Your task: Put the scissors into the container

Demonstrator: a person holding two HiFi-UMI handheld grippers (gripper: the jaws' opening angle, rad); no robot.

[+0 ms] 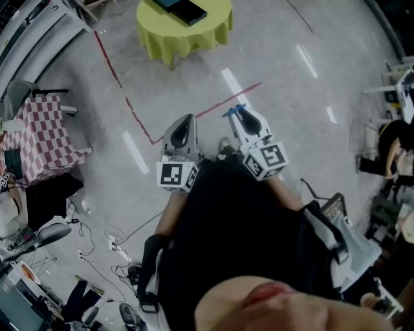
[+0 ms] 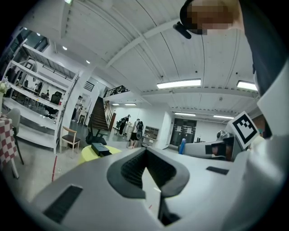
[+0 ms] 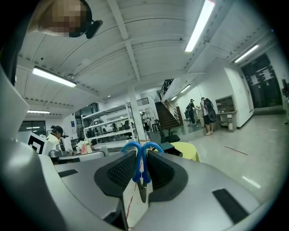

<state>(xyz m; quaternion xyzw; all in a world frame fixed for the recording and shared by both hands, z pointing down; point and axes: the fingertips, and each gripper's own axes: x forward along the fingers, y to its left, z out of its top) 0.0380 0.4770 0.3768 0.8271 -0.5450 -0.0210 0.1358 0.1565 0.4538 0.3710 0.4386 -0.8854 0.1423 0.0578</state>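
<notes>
Blue-handled scissors (image 3: pixel 142 163) are clamped between the jaws of my right gripper (image 3: pixel 141 170), handles sticking out past the tips and blades pointing back toward the camera. From the head view, the right gripper (image 1: pixel 240 118) is held in front of the person's body with the blue scissors (image 1: pixel 234 110) at its tip. My left gripper (image 1: pixel 184 131) is beside it, jaws together and empty, and its own view shows the left gripper (image 2: pixel 146 168) closed on nothing. A dark container (image 1: pixel 184 9) sits on a yellow-green round table (image 1: pixel 194 35) far ahead, also seen as the container (image 2: pixel 100 149) and the table (image 3: pixel 188 150).
A red tape line (image 1: pixel 139 120) crosses the glossy floor between me and the table. A checkered-cloth table (image 1: pixel 44 137) stands at the left, with cables (image 1: pixel 107 242) and gear on the floor. Chairs and a seated person (image 1: pixel 394 152) are at the right edge.
</notes>
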